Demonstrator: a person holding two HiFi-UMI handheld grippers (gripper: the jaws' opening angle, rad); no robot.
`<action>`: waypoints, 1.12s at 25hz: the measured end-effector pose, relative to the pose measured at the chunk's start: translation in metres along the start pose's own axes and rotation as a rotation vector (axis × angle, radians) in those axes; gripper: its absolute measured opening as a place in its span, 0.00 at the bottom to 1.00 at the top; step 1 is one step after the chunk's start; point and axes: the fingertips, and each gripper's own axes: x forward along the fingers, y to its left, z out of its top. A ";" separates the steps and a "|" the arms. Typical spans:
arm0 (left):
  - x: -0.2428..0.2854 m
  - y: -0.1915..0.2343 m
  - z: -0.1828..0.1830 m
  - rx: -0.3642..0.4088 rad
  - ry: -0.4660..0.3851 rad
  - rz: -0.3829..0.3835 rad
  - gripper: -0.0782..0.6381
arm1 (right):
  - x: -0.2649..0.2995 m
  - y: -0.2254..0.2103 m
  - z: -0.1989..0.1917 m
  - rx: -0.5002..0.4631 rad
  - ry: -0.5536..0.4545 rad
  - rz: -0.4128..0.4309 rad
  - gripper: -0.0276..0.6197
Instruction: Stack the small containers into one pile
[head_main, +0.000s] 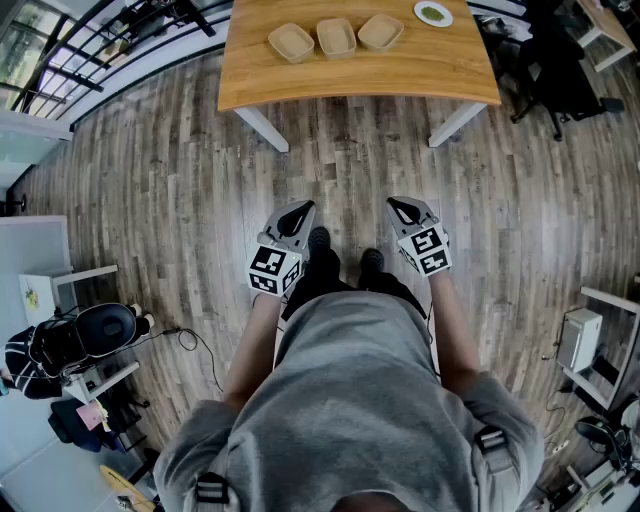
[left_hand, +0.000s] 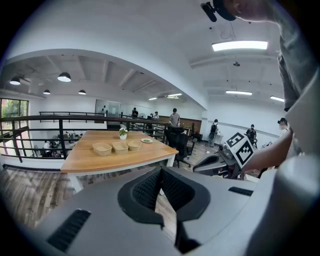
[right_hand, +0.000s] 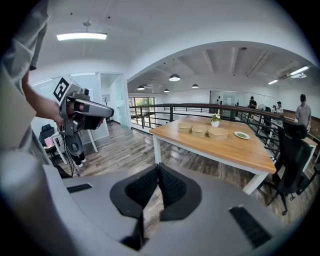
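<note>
Sitting unstacked, 3 containers (head_main: 336, 37), table (head_main: 300, 82) partly cropped

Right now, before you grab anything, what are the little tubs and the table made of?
The three small containers look like matte tan paper pulp or cardboard: dull, no shine, soft rounded rims; which one I can't tell. The table top looks like smooth light wood or veneer, with grain streaks showing. Its legs look painted white, maybe metal.
</note>
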 end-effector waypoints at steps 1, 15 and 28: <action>-0.002 -0.004 -0.003 -0.001 0.004 0.003 0.13 | -0.005 0.001 0.000 0.007 -0.010 0.003 0.05; -0.015 -0.019 -0.015 -0.017 -0.017 0.082 0.13 | -0.026 0.002 0.010 0.014 -0.065 0.066 0.05; -0.016 0.014 -0.008 -0.023 -0.073 0.158 0.13 | -0.005 -0.015 0.048 -0.066 -0.125 0.060 0.05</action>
